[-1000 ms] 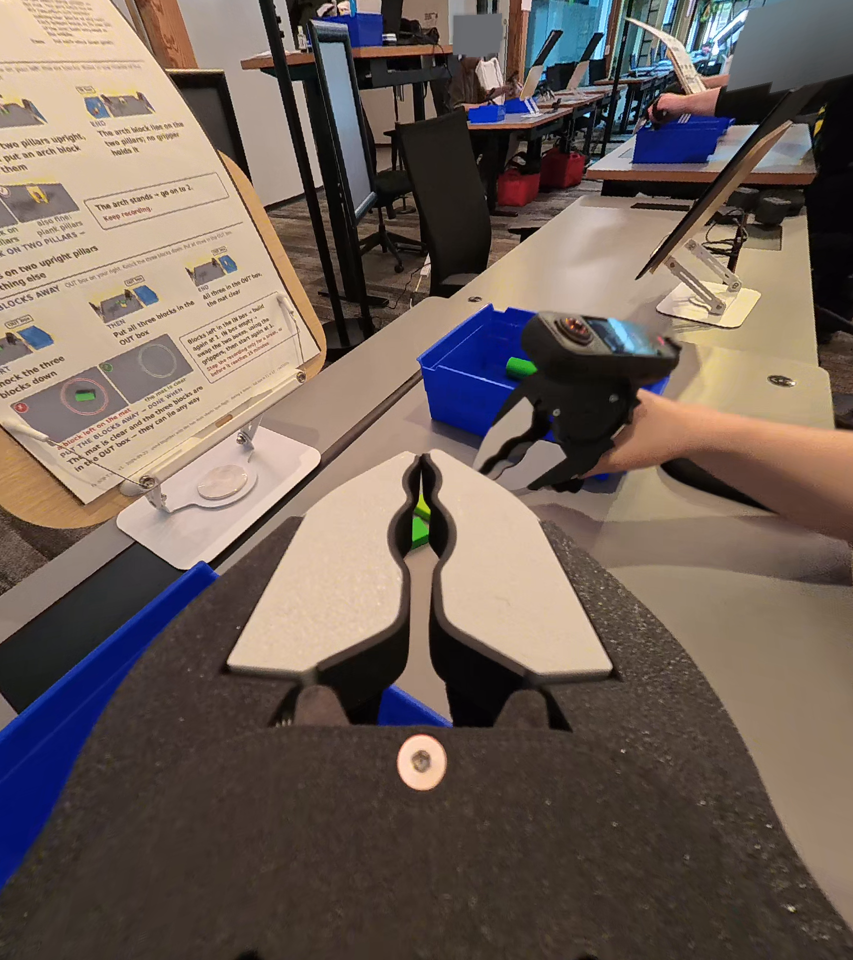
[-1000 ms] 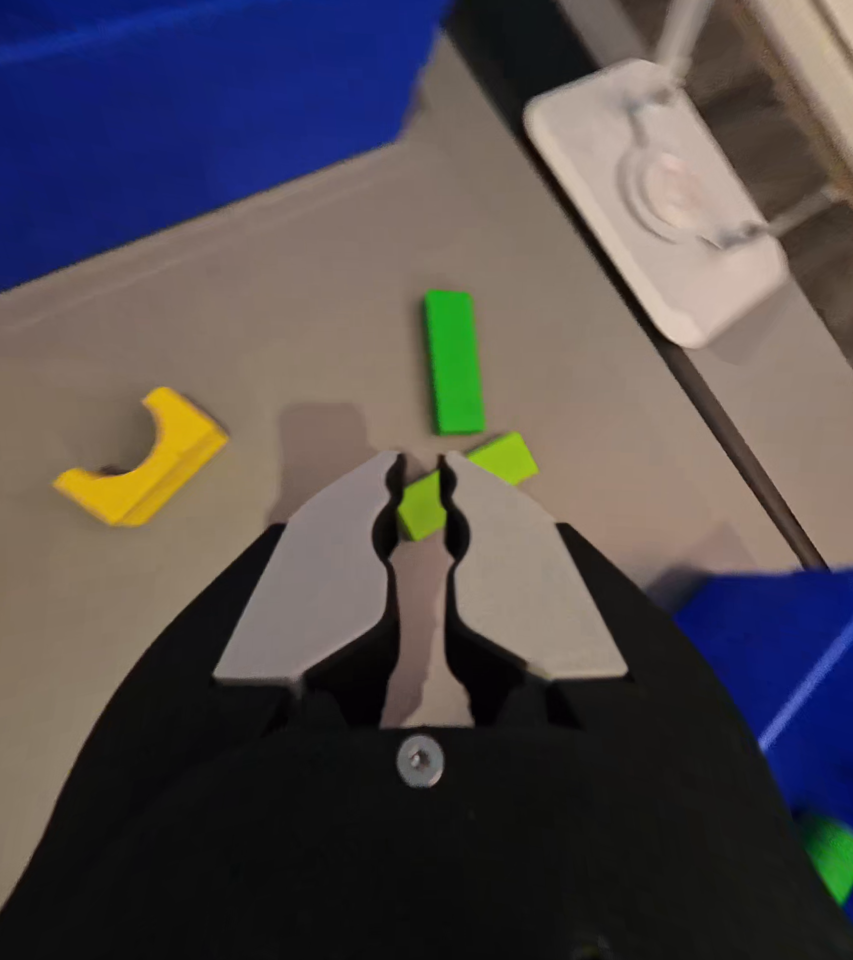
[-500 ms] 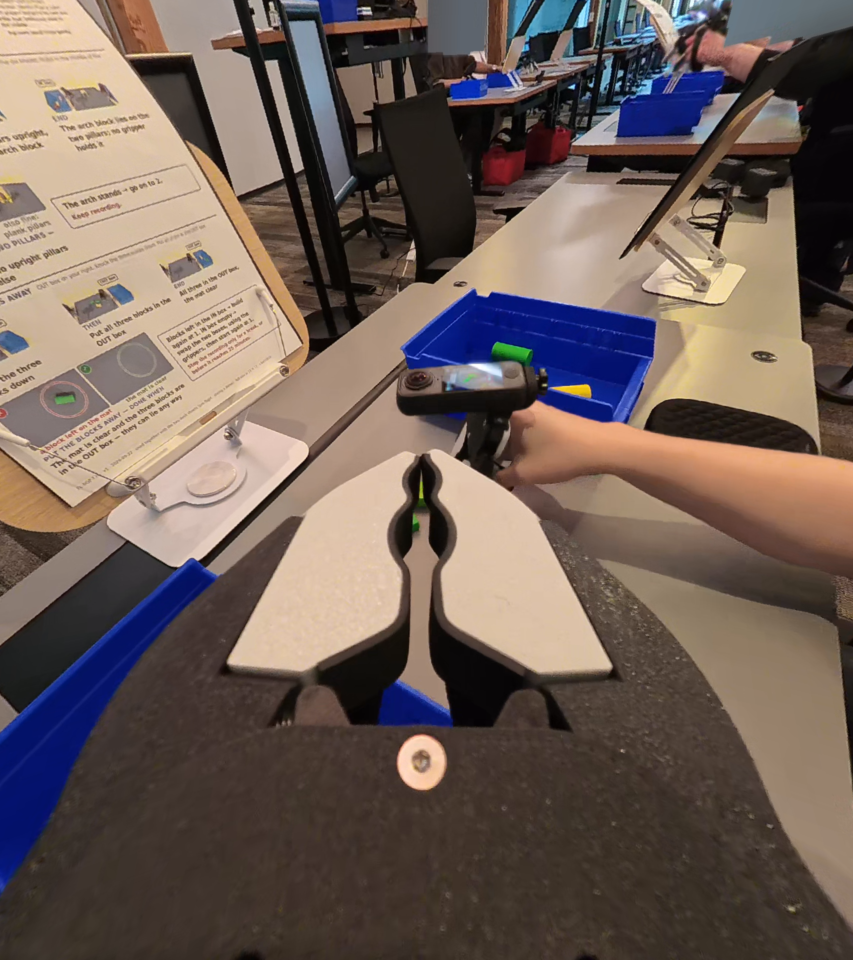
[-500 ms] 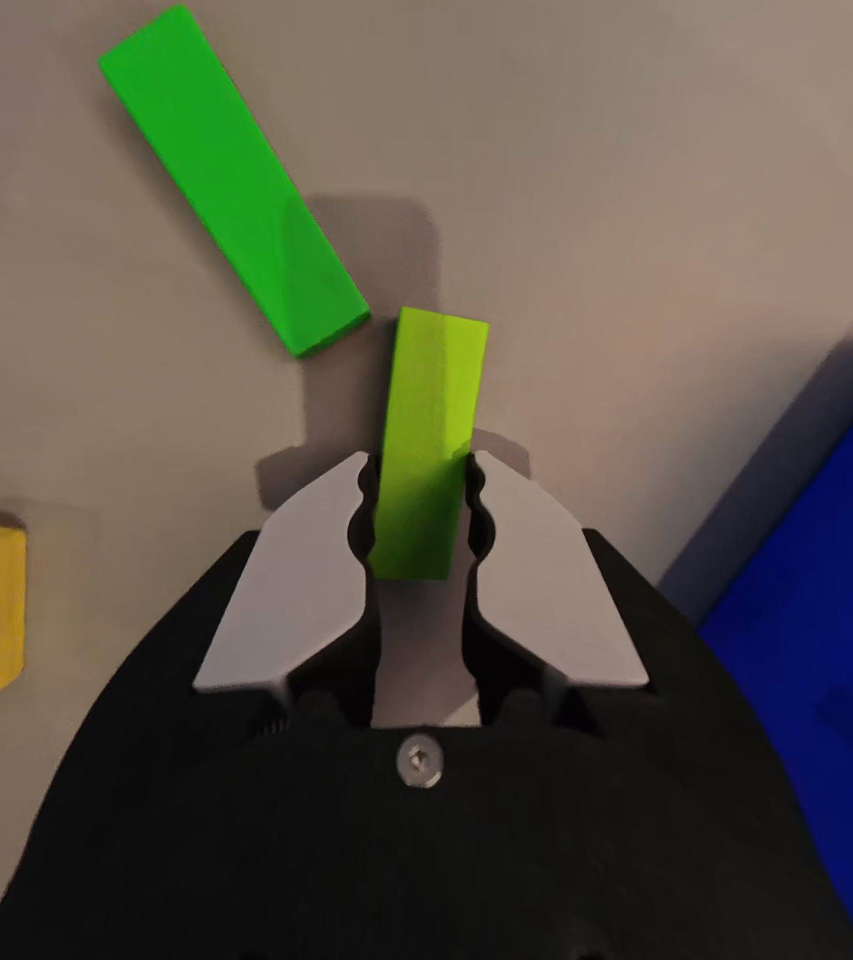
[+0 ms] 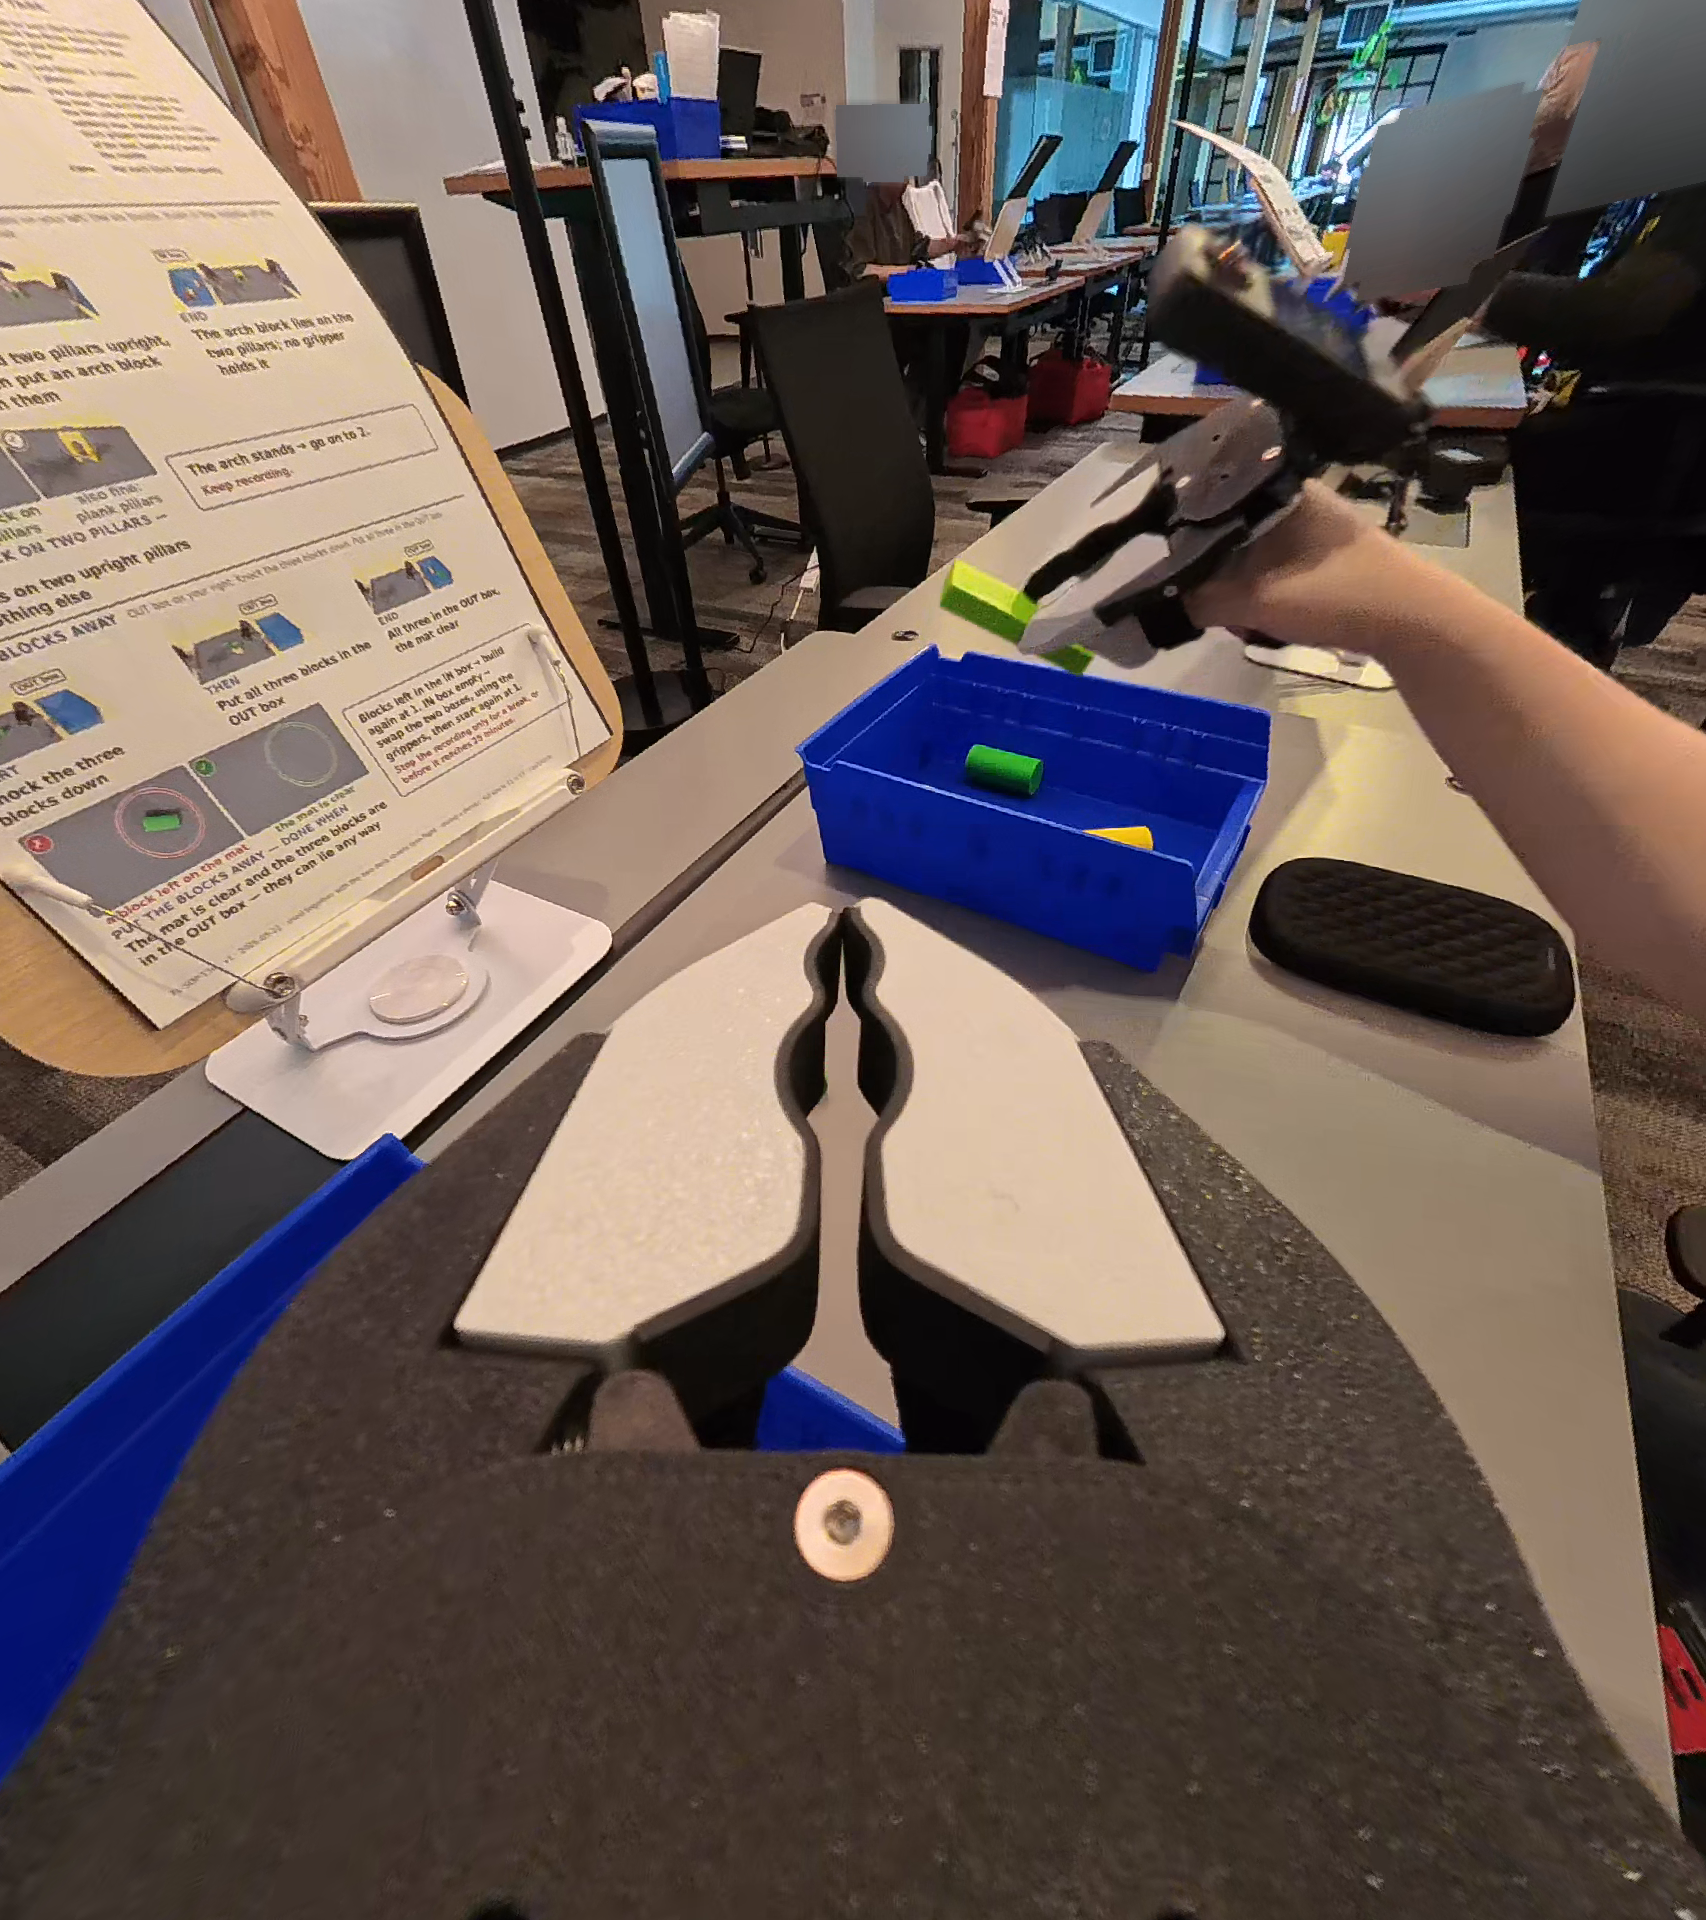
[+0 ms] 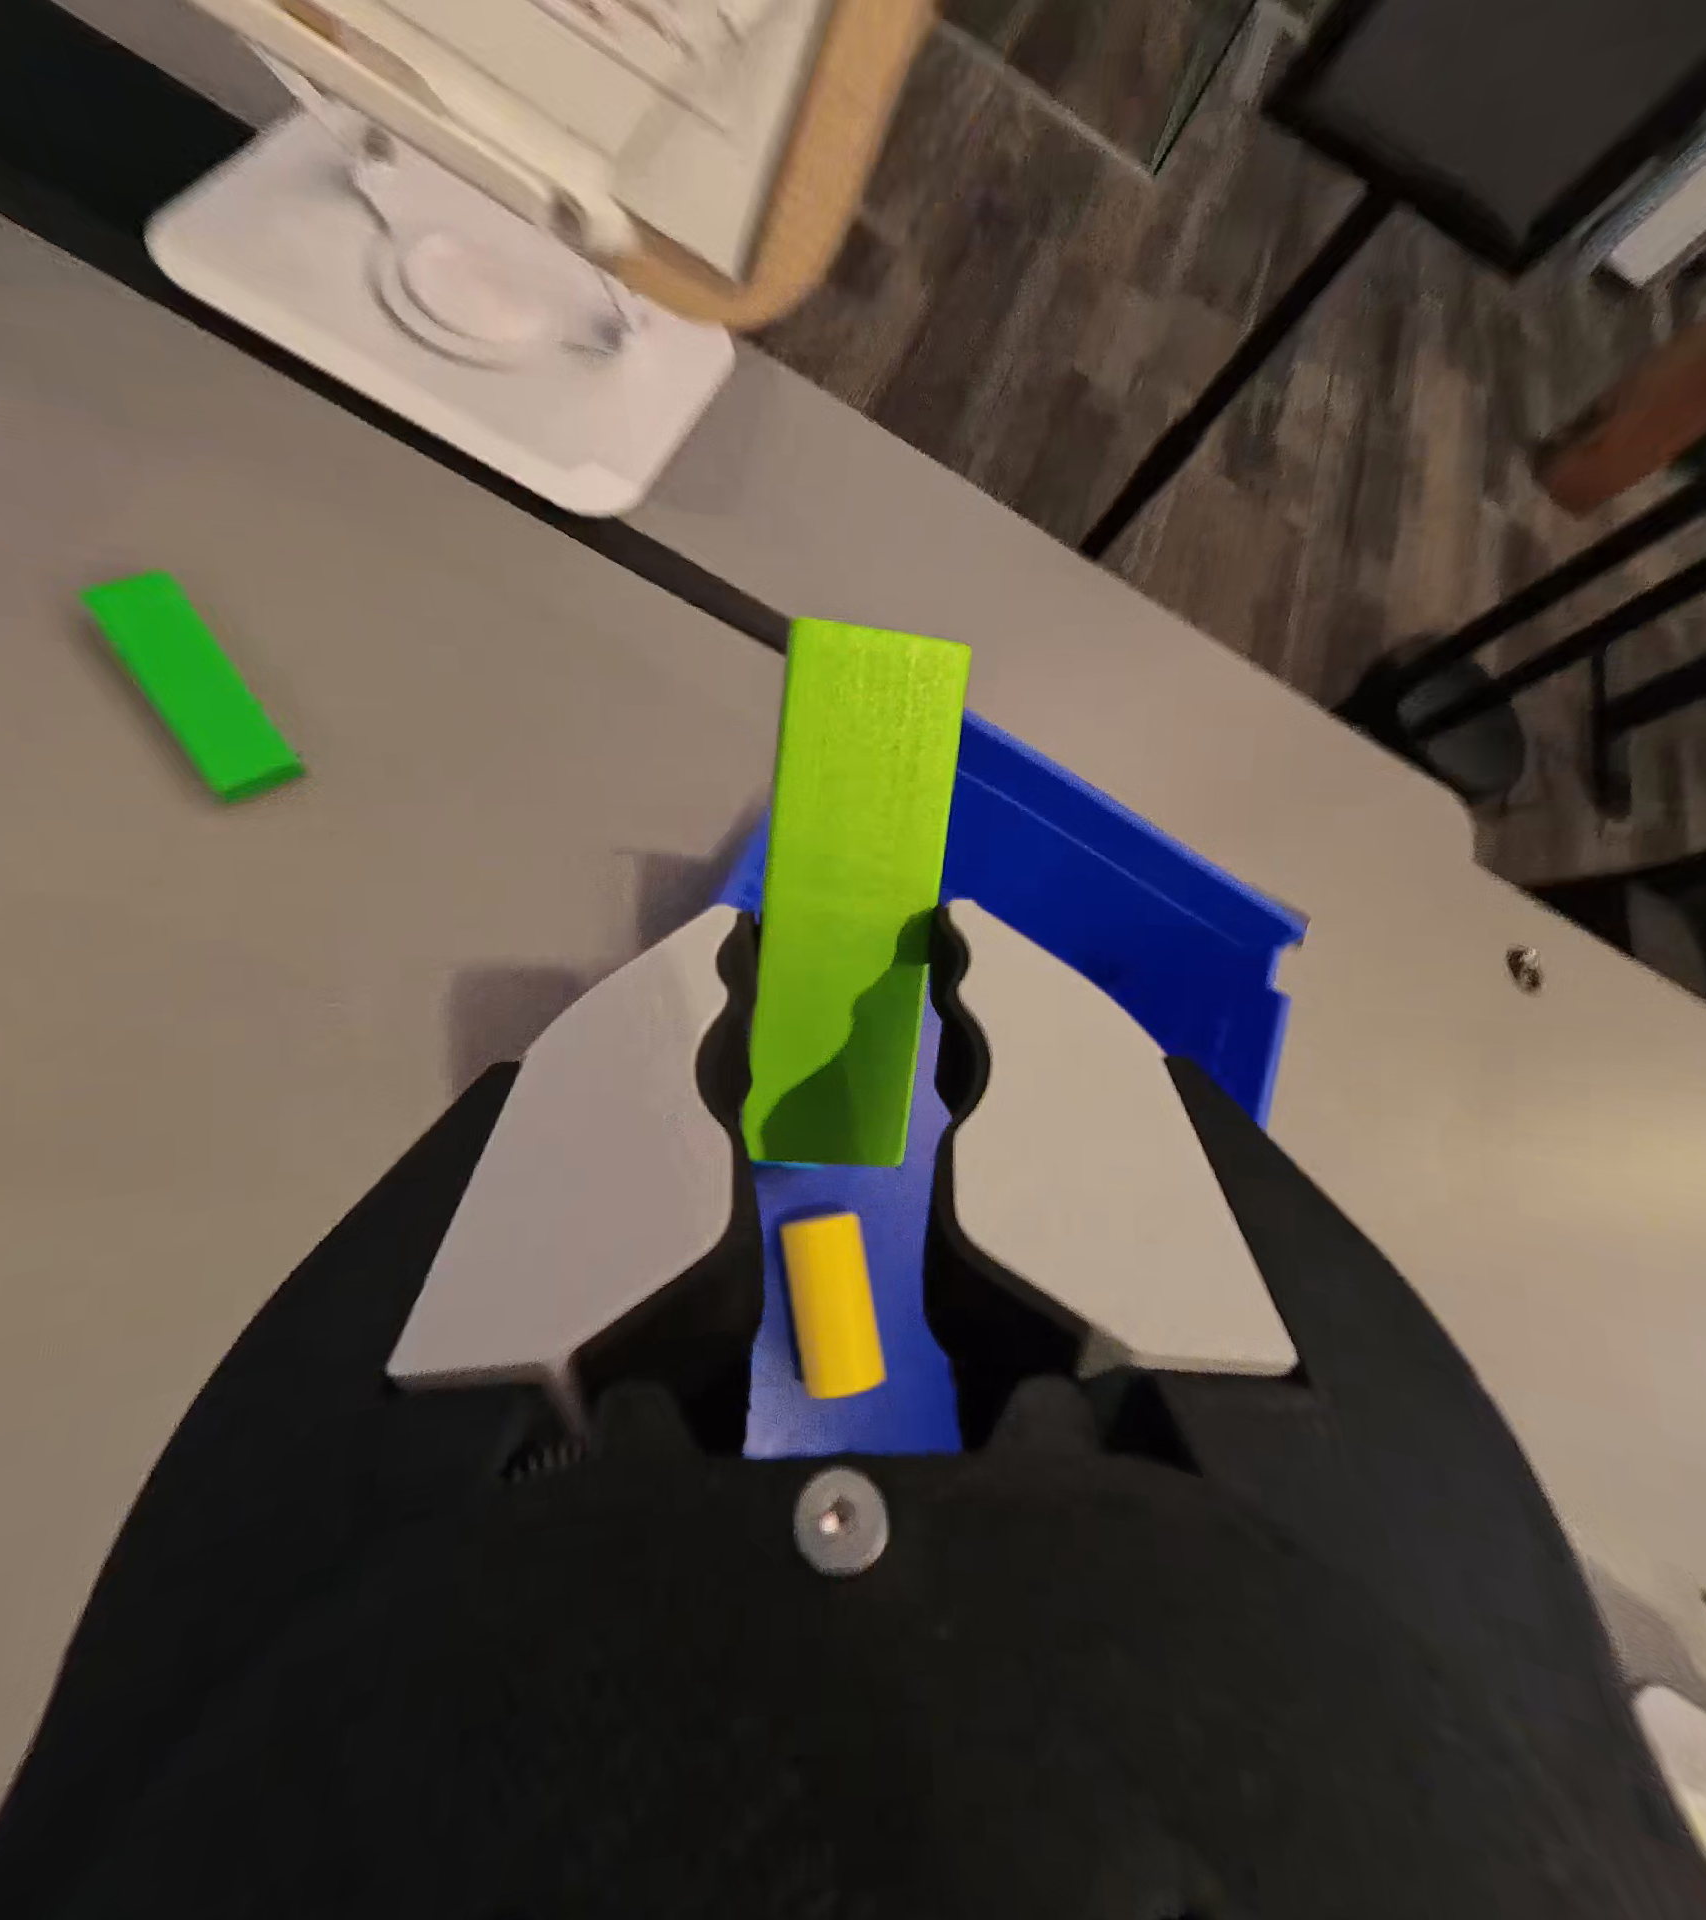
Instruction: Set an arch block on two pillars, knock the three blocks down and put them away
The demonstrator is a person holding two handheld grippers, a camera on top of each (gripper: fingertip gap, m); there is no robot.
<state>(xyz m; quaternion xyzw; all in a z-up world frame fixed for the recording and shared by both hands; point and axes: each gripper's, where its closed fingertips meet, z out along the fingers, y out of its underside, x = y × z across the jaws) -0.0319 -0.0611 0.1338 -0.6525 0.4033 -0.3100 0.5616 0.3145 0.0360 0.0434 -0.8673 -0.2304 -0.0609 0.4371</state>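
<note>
Your right hand-held gripper (image 6: 844, 925) was clenched on one lime-green pillar block (image 6: 854, 883), a flat-sided rectangular bar with a faintly ribbed face. In the right wrist view its long axis ran straight out along the fingers, its far end reaching well past the tips. In the left wrist view that same block (image 5: 989, 601) was in the air, above the far left corner of the blue bin (image 5: 994, 862), with its free end aimed left.

A second pillar, one darker green flat block (image 6: 189, 686), lay on its broad face on the grey counter (image 6: 464, 831), well left of the gripper, its long axis running diagonally from far-left to near-right. The arch block was not visible in either view.

The bin (image 6: 1119, 883) was a shallow, smooth plastic tray with straight walls. Inside it lay two short cylinders on their sides: one green cylinder (image 5: 1003, 770) and one yellow cylinder (image 6: 830, 1304), the yellow one showing between your right gripper's fingers.

Your left hand-held gripper (image 5: 844, 925) was clenched on nothing, its two pale grey textured fingers meeting at the tips over the counter. Another blue bin's rim (image 5: 153, 1382) sat near left beneath it.

A white stand (image 5: 413, 1013) held an instruction sheet at the left, and a black quilted oval pad (image 5: 1415, 940) lay right of the bin.
</note>
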